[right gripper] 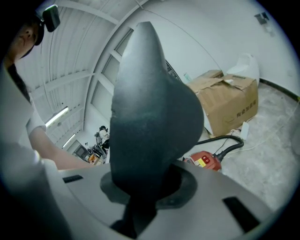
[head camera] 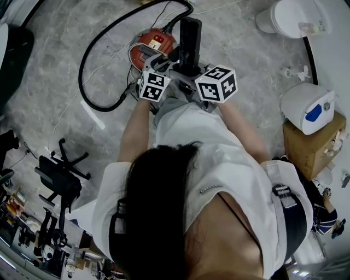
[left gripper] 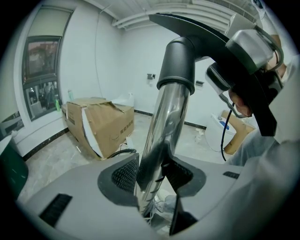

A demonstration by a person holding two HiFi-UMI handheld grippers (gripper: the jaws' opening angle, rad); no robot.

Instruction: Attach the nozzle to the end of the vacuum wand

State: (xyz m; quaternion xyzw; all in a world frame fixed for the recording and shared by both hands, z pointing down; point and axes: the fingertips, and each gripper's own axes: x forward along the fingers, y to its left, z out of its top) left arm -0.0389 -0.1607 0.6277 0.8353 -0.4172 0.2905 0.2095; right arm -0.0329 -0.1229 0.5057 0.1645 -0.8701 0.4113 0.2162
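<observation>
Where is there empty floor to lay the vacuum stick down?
Bare floor lies between the red vacuum and the white bin at the top right, and on the left between the black hose and the black stand. It is crowded at the right by the cardboard box and white case, and at the bottom left among the gear.

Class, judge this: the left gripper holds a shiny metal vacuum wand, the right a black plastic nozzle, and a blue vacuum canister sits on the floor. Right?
No: the right gripper view shows the vacuum canister on the floor is red, not blue. The left gripper holds the shiny metal wand, the right gripper the black plastic nozzle.
</observation>
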